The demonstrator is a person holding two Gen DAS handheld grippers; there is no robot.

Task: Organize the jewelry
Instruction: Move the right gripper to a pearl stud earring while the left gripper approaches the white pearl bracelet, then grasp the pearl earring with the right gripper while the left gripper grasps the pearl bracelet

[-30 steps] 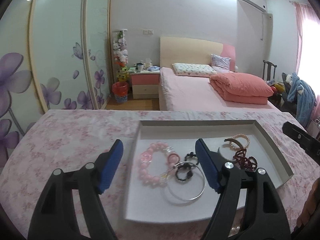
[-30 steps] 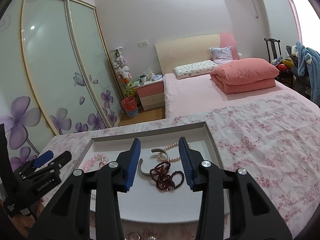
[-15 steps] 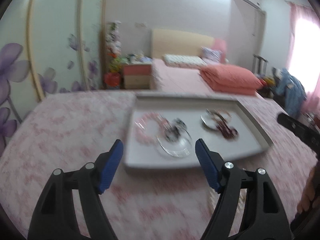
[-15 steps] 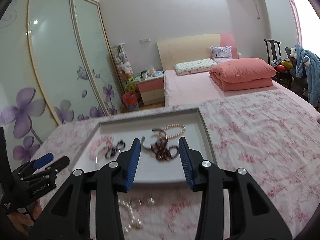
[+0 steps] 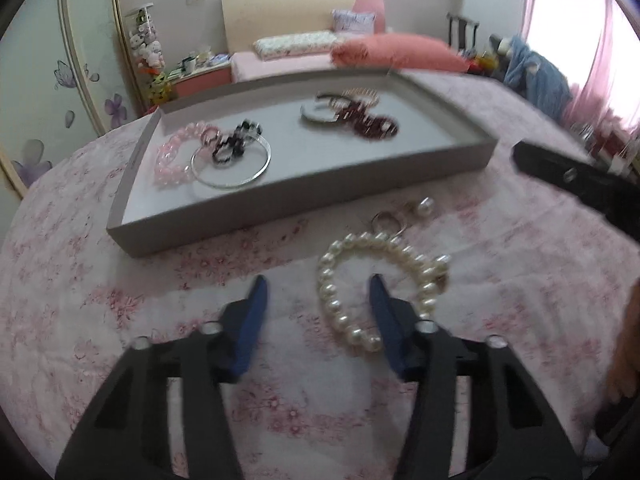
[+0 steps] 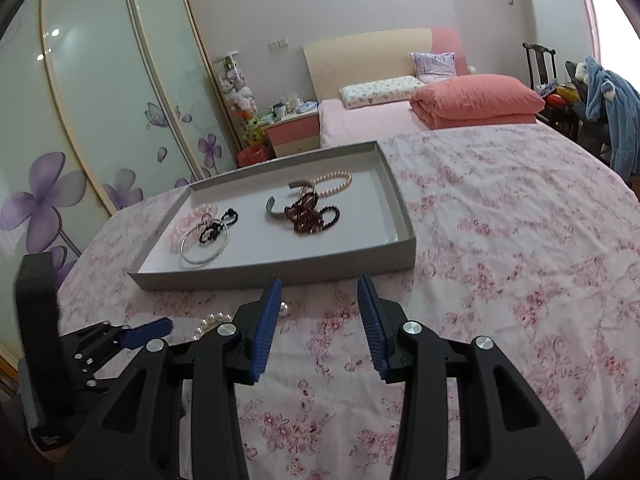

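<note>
A grey tray (image 5: 280, 204) (image 6: 400, 216) on the floral tablecloth holds a pink bead bracelet (image 5: 172, 152), a silver bangle (image 5: 231, 162), a black bead bracelet (image 5: 234, 146), a dark red bead strand (image 5: 368, 120) and a pink pearl bracelet (image 6: 334, 182). A white pearl bracelet (image 5: 380, 280) lies on the cloth in front of the tray, with small rings (image 5: 388, 220) and a pearl earring (image 5: 425, 207) beside it. My left gripper (image 5: 318, 300) is open just above the pearl bracelet's left side. My right gripper (image 6: 318, 300) is open and empty in front of the tray.
The table carries a pink floral cloth (image 6: 500, 260). A bed with a red quilt (image 6: 472, 100), a nightstand (image 6: 292, 136) and sliding wardrobe doors (image 6: 100, 100) stand behind. A chair with blue clothing (image 6: 604, 100) is at far right.
Both grippers have pulled back from over the tray toward the near side of the table. The left one has dropped low over the white pearl bracelet on the cloth.
</note>
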